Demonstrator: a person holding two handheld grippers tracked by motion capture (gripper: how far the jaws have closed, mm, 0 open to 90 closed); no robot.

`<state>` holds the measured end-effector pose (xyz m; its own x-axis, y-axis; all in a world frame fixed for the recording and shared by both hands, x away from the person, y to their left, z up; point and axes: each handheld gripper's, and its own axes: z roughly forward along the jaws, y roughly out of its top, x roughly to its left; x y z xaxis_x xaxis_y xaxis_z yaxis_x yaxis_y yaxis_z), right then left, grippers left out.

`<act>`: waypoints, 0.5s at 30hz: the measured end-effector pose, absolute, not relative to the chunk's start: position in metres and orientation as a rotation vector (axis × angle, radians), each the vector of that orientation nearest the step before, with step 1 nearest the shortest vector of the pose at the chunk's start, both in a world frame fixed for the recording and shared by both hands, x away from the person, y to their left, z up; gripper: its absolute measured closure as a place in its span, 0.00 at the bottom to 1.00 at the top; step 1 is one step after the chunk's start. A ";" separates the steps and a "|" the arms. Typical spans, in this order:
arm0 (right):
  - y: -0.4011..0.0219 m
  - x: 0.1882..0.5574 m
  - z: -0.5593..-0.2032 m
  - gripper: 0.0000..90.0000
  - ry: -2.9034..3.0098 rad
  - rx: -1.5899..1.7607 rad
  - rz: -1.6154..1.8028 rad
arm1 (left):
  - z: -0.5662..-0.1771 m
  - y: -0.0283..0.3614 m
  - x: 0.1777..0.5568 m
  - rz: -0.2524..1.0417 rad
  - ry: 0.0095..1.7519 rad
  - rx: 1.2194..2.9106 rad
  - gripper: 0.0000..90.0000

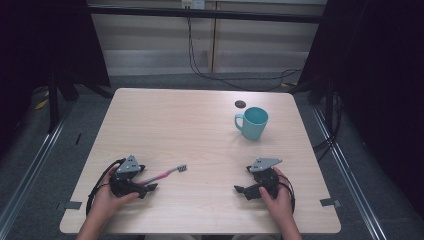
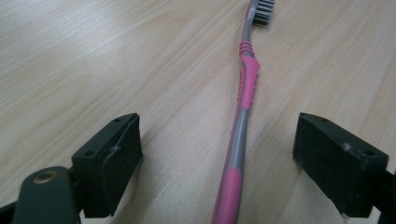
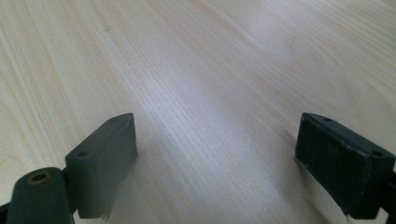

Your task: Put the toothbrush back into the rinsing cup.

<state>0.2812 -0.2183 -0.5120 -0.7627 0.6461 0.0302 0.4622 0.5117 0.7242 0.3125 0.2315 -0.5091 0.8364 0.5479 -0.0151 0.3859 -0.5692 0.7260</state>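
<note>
With my left gripper (image 2: 219, 154) released astride the toothbrush (image 2: 243, 116) lying flat on the table (image 1: 200, 125), I judge that closing too high may skid the thin handle sideways.

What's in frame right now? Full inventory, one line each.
toothbrush: 1, pink and grey, lying flat on the table's near left, handle between the left gripper's open jaws, untouched
mug: 1, teal, upright, far right of the table, handle to its left
small disc: 1, dark, just behind the mug; too small to identify
table: 1, light wood
cables: dark, on the floor behind the table
left gripper: 1, black, near left, open
right gripper: 1, black, near right, open over bare wood
hands: 2, one on each gripper
</note>
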 end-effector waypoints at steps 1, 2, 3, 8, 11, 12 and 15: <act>-0.218 0.281 -0.512 0.13 2.511 0.939 1.094 | -0.509 0.231 0.312 0.270 0.679 2.241 0.17; -0.218 0.281 -0.512 0.13 2.512 0.940 1.094 | -0.509 0.231 0.312 0.274 0.683 2.241 0.17; -0.218 0.281 -0.512 0.13 2.512 0.940 1.094 | -0.509 0.231 0.312 0.274 0.683 2.241 0.17; -0.218 0.281 -0.512 0.13 2.513 0.940 1.095 | -0.508 0.229 0.310 0.281 0.721 2.238 0.18; -0.218 0.281 -0.512 0.13 2.513 0.941 1.096 | -0.502 0.226 0.312 0.264 0.752 2.288 0.21; -0.218 0.281 -0.512 0.13 2.514 0.942 1.095 | -0.499 0.224 0.313 0.258 0.760 2.314 0.24; -0.218 0.281 -0.512 0.13 2.513 0.939 1.095 | -0.491 0.217 0.316 0.204 0.779 2.395 0.31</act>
